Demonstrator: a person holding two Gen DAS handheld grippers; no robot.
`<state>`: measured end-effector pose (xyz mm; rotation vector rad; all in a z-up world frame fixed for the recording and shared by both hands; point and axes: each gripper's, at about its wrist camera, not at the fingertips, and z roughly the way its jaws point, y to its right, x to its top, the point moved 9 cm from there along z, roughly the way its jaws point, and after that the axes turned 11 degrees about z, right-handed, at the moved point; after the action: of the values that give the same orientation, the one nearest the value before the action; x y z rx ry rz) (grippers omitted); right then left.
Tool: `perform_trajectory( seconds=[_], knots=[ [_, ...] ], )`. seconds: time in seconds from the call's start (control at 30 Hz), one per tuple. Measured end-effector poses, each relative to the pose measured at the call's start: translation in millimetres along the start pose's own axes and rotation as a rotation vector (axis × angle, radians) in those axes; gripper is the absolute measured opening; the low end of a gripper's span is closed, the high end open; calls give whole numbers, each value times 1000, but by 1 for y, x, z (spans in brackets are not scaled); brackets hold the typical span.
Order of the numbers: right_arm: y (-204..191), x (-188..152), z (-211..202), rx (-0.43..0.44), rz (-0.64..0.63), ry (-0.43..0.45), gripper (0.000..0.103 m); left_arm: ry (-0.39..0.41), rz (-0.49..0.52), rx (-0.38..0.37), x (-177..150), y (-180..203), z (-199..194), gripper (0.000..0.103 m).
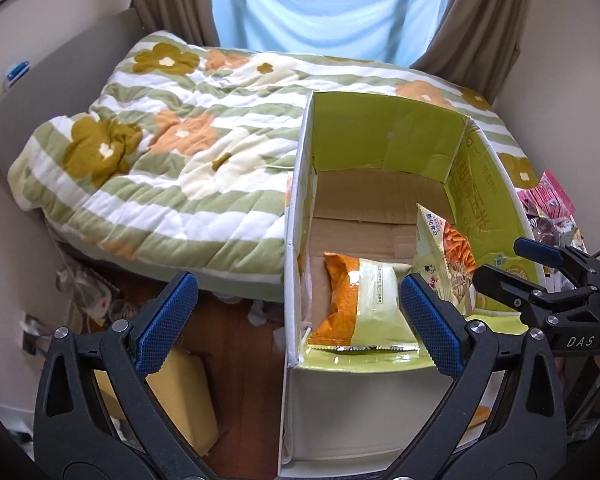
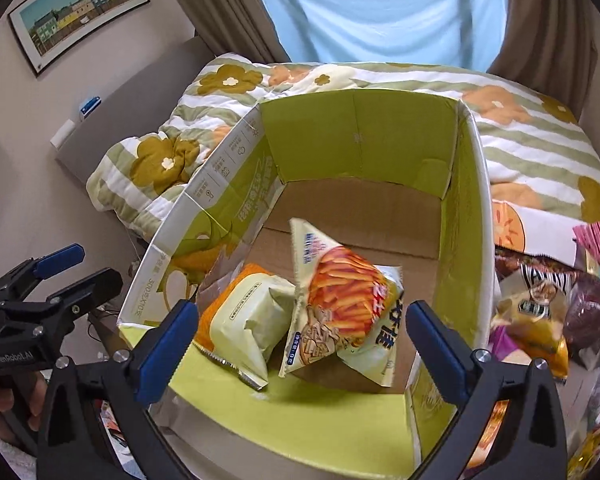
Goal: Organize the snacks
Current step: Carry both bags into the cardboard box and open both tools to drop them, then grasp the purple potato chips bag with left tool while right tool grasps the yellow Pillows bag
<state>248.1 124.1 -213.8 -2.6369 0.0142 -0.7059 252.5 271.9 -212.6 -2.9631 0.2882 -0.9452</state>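
Inside the green-lined cardboard box (image 2: pixel 360 140), near its front wall, light crinkly fry-printed snack bag (image 2: pixel 340 300); pinch by sealed edge; both jaws apart, empty.

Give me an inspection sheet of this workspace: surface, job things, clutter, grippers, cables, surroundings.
Surface: bed with green-striped floral quilt.
Job's things: open green-lined cardboard box holding two packets, an orange-and-cream snack bag lying flat and a cream bag picturing orange sticks tilted beside it.
Clutter: heap of unsorted snack packets on the bed, right of the box.
Grippers: left gripper open, empty; right gripper open above the box, nothing between its pads.
Cables: nothing seen for certain.
Surroundings: blue curtain, framed landscape picture, wooden floor.
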Motion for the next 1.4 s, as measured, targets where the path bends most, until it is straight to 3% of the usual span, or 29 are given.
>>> perform_trajectory(
  seconds=[0.33,0.67,0.97,1.2,1.4],
  knots=[
    [-12,-6,-37,-43,-24,83,103,45,40,-22,2,7,-24,101],
    [6,-8,-104,-89,21,216,103,119,124,-90,15,59,-53,101],
    [81,-18,-178,-138,77,319,103,146,183,-132,18,166,-75,101],
    [155,-41,-218,-213,79,300,103,116,160,-163,7,250,-69,101],
    [217,-58,-240,-211,108,274,103,96,157,-127,0,303,-60,101]
  ],
)
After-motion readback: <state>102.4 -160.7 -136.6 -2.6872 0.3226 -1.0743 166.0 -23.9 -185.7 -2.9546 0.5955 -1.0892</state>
